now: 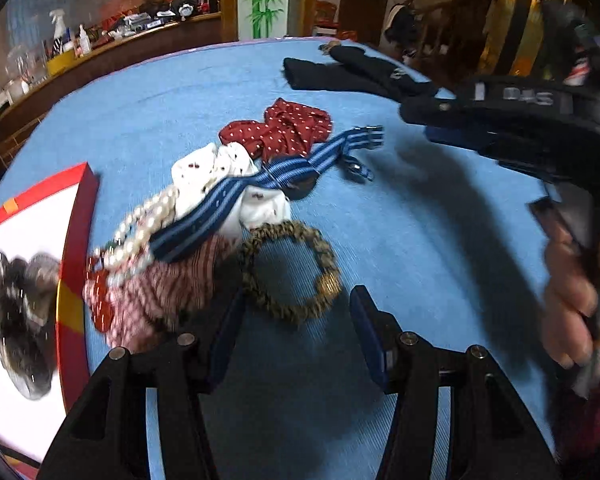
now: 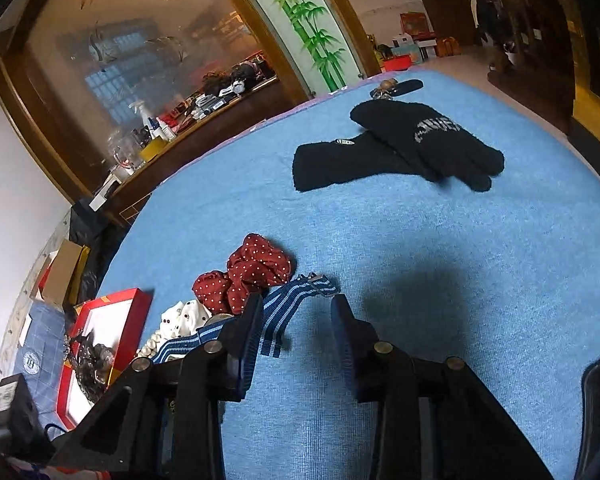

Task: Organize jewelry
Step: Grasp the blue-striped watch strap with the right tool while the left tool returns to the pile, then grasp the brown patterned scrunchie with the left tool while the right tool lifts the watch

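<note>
Left gripper (image 1: 296, 312) spread over a brown beaded bracelet (image 1: 290, 270) at lower centre, pinching nothing; only this view shows the pearl strand (image 1: 148, 226) beside the red box (image 1: 76, 240); right gripper (image 2: 296, 320), parted and empty, frames a striped strap (image 2: 288, 304) with black gloves (image 2: 396, 148) upper right.

brown beaded bracelet (image 1: 290, 272): flat ring on blue cloth | pearl strand (image 1: 140, 236): draped beside red box (image 1: 78, 240)
</note>
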The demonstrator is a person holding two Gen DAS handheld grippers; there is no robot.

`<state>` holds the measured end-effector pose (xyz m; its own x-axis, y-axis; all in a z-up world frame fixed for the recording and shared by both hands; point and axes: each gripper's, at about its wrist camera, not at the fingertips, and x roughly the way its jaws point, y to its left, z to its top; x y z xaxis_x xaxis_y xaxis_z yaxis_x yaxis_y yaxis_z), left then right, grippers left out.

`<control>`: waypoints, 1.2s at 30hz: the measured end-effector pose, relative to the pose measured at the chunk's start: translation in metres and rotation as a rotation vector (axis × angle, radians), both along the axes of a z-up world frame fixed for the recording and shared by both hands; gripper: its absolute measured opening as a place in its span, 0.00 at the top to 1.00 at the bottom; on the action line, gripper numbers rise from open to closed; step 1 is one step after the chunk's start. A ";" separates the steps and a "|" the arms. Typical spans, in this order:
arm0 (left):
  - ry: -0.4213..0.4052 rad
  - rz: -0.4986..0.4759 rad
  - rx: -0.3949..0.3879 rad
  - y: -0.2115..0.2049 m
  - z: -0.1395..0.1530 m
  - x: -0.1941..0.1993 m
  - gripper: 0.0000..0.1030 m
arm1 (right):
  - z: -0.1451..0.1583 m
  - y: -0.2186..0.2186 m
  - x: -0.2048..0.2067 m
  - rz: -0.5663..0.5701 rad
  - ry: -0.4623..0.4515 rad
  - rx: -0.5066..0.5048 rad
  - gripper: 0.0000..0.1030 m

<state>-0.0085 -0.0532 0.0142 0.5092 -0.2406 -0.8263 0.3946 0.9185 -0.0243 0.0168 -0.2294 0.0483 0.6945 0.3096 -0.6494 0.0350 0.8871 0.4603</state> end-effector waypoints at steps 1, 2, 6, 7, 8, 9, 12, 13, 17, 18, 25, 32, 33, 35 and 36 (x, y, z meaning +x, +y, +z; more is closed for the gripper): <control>-0.001 0.012 0.015 -0.002 -0.002 0.004 0.49 | -0.001 0.000 0.000 0.003 0.003 0.005 0.63; 0.003 0.020 0.021 -0.003 -0.004 0.008 0.48 | -0.001 0.000 0.000 0.005 0.004 0.008 0.63; -0.023 0.032 0.011 -0.010 -0.006 0.016 0.63 | -0.002 0.001 0.001 0.013 0.008 0.022 0.63; -0.036 0.030 0.010 -0.009 -0.005 0.015 0.77 | -0.002 0.001 0.001 0.017 0.010 0.024 0.63; -0.049 0.027 0.014 -0.007 -0.004 0.014 0.88 | -0.003 0.003 0.002 0.025 0.015 0.028 0.63; -0.059 0.024 0.003 -0.004 -0.003 0.012 0.90 | -0.004 0.004 0.002 0.033 0.018 0.031 0.63; -0.065 0.008 -0.041 0.007 0.004 0.007 0.93 | -0.005 0.008 0.003 0.059 0.018 0.037 0.63; -0.072 0.003 -0.057 0.011 0.008 0.003 0.93 | -0.005 0.012 0.003 0.075 0.015 0.034 0.63; -0.130 0.007 -0.105 0.033 0.022 -0.012 0.93 | -0.008 0.035 0.009 0.190 0.024 0.047 0.63; -0.142 0.020 -0.112 0.040 0.024 -0.013 0.93 | -0.007 0.044 0.012 0.222 0.027 0.031 0.63; -0.173 0.091 -0.138 0.061 0.030 -0.006 0.93 | -0.016 0.091 0.054 0.387 0.078 -0.063 0.63; -0.186 0.101 -0.128 0.064 0.030 -0.008 0.93 | -0.034 0.083 0.067 0.373 0.133 -0.119 0.62; -0.192 0.106 -0.124 0.064 0.031 -0.008 0.93 | -0.035 0.080 0.066 0.373 0.145 -0.107 0.62; -0.198 0.118 -0.121 0.067 0.032 -0.007 0.93 | -0.034 0.076 0.061 0.397 0.177 -0.084 0.60; -0.197 0.126 -0.126 0.069 0.032 -0.006 0.93 | -0.034 0.071 0.055 0.422 0.204 -0.047 0.58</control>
<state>-0.0148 0.0162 0.0461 0.6899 -0.2593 -0.6759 0.2854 0.9555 -0.0753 0.0718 -0.1579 0.0145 0.3708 0.5045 -0.7798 -0.2477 0.8629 0.4405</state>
